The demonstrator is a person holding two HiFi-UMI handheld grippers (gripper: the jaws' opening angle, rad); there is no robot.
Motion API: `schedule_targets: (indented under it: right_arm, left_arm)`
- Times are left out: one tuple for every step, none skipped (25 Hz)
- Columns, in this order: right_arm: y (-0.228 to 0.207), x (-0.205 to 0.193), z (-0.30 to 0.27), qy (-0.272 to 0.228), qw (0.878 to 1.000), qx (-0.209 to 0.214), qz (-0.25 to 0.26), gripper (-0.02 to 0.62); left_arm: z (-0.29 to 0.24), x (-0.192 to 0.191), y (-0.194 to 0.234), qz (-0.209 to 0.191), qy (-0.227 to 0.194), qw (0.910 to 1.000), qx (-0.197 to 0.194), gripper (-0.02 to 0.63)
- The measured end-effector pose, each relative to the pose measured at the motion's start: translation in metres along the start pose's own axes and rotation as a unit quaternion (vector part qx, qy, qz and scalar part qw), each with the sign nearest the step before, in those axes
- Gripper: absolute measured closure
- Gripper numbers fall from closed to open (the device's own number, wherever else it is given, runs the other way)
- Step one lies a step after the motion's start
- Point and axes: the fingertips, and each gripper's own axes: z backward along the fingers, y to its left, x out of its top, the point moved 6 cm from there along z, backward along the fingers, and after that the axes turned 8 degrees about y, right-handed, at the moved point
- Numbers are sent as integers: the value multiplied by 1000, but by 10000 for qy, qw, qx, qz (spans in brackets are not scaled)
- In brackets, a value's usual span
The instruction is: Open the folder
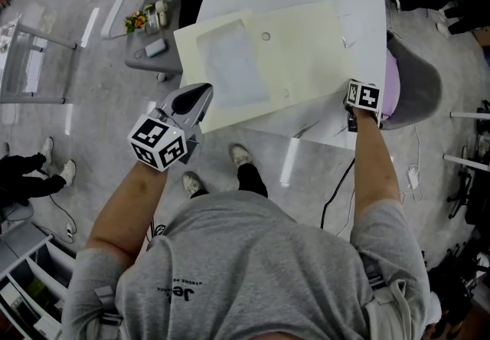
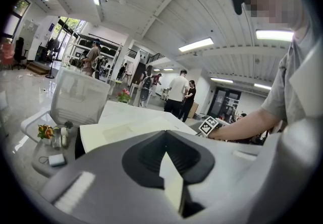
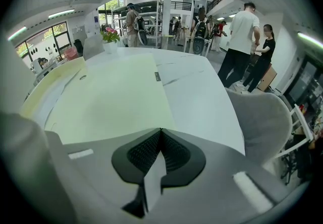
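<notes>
Folder [image 1: 306, 47] is lying flat and still closed on the white table [image 1: 360, 17]. The left claw [image 1: 203, 93] is clamped on its near-left corner and the right claw [image 3: 160, 132] is clenched tight at the near-right one. Honest worry: if the right isn't actually pinning the bottom layer, lifting the left just drags the whole thing off the table instead of opening it. Only the left gripper view shows the cream sheet pinched in the jaws, and the head view alone gives the full layout.

bare table [image 1: 364, 32] right of folder [image 1: 298, 47]
</notes>
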Motion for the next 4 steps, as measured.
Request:
schedule_targets:
  right_arm:
    - [0, 0, 0, 4, 10000, 1, 2, 592]
    - [0, 0, 0, 7, 10000, 4, 5, 592]
    - [0, 0, 0, 10, 10000, 6, 8, 592]
    - [0, 1, -1, 13, 10000, 10, 10, 592]
  left_arm:
    - [0, 0, 0, -1, 2, 10000, 1, 549]
    - [0, 0, 0, -5, 5, 10000, 2, 549]
    - [0, 0, 0, -9, 9, 10000, 4, 549]
    - [0, 0, 0, -14, 13, 10000, 6, 549]
